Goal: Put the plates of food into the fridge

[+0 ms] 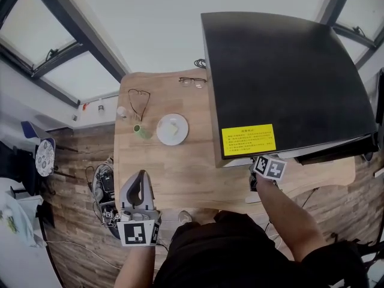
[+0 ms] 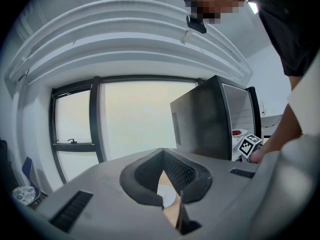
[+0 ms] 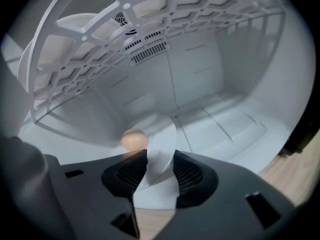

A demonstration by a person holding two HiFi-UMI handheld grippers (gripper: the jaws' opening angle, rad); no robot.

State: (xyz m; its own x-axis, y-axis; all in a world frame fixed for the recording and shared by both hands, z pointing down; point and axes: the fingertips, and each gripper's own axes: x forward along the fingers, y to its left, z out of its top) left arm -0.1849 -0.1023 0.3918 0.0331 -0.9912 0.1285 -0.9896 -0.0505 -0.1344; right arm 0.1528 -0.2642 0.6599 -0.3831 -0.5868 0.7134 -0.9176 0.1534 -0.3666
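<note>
A black mini fridge (image 1: pixel 282 71) stands on the right of the wooden table (image 1: pixel 180 173). My right gripper (image 3: pixel 156 171) reaches into its white interior; in the head view only its marker cube (image 1: pixel 269 167) shows at the fridge's front. The jaws stand open, with the rim of a white plate (image 3: pixel 161 136) between the pads and a round tan piece of food (image 3: pixel 134 140) on it. A second white plate (image 1: pixel 172 129) with pale food sits mid-table. My left gripper (image 1: pixel 141 179) hovers at the table's near edge, shut and empty (image 2: pixel 162 184). A dish of red food (image 2: pixel 237 132) sits inside the fridge.
A white grid shelf (image 3: pixel 150 24) spans the fridge above the plate. On the table's far side lie spectacles (image 1: pixel 192 81), a second pair (image 1: pixel 139 101), a small white cup (image 1: pixel 122 111) and a green item (image 1: pixel 142 131). Cables and gear (image 1: pixel 105 188) crowd the floor at left.
</note>
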